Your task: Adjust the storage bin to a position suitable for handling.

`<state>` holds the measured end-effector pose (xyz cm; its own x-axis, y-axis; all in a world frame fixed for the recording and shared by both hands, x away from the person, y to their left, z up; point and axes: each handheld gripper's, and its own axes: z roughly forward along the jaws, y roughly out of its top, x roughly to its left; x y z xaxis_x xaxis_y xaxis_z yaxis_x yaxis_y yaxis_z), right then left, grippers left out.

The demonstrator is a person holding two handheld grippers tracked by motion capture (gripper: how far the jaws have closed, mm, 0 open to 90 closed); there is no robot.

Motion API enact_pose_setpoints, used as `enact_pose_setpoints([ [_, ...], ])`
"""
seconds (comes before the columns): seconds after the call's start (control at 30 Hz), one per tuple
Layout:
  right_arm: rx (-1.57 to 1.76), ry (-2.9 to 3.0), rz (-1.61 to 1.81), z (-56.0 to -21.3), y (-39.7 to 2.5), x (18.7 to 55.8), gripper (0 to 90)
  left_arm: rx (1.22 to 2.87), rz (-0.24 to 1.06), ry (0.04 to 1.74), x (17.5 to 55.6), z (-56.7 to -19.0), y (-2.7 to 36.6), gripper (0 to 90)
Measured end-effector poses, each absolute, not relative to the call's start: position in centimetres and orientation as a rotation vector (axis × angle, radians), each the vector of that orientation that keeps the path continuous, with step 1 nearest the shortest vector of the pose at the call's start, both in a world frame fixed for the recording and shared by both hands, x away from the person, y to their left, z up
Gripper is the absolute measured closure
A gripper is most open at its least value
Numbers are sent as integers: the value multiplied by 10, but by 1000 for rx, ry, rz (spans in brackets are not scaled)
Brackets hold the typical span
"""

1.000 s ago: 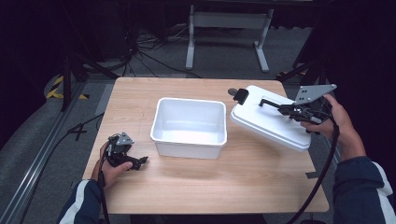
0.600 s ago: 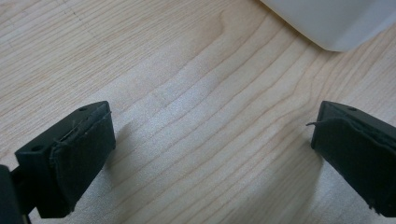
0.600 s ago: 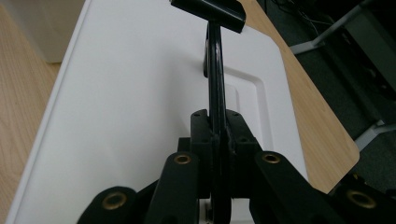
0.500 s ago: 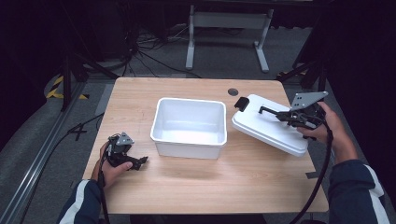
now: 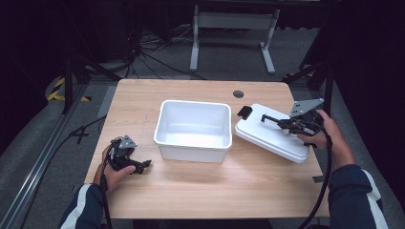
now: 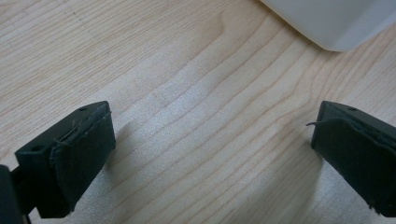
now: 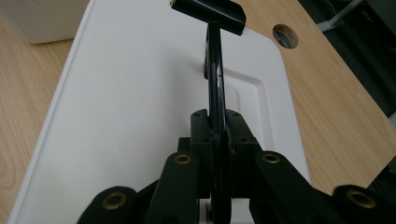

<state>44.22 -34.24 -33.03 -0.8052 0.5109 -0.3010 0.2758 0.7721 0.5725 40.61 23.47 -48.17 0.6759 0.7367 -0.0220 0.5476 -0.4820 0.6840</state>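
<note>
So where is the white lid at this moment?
In the high view the lid is on the table's right side, just right of the white bin, with the right claw shut on its black handle.

Lighting: bright, even, from overhead on the table [image 5: 267, 191]; surroundings dark. Shadows: soft, short, under the left gripper [image 6: 210, 154]. Glare: the white lid [image 7: 140, 93] ahead of the right gripper [image 7: 215, 140] nearly blown out. Focus: near linkage blurred in the right gripper view.

Black two-jaw left gripper [image 5: 143, 165], right gripper [image 5: 270, 118], brass screws, grey three-cornered plates, trailing black cables, navy white-striped sleeves [image 5: 352, 194]
</note>
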Motion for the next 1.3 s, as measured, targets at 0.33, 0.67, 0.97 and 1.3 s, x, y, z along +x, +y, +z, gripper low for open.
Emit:
enact_pose_setpoints([
  [0.33, 658, 2557, 709, -362, -338, 458, 847, 2210, 361, 983, 406, -482, 235, 1],
  [0.67, 696, 2574, 704, -384, -335, 468, 845, 2210, 360, 983, 406, -482, 235, 1],
  [0.97, 740, 2571, 701, -395, -336, 472, 845, 2210, 361, 983, 406, -482, 235, 1],
  [1.3, 756, 2567, 698, -400, -336, 474, 843, 2211, 360, 983, 406, -482, 235, 1],
])
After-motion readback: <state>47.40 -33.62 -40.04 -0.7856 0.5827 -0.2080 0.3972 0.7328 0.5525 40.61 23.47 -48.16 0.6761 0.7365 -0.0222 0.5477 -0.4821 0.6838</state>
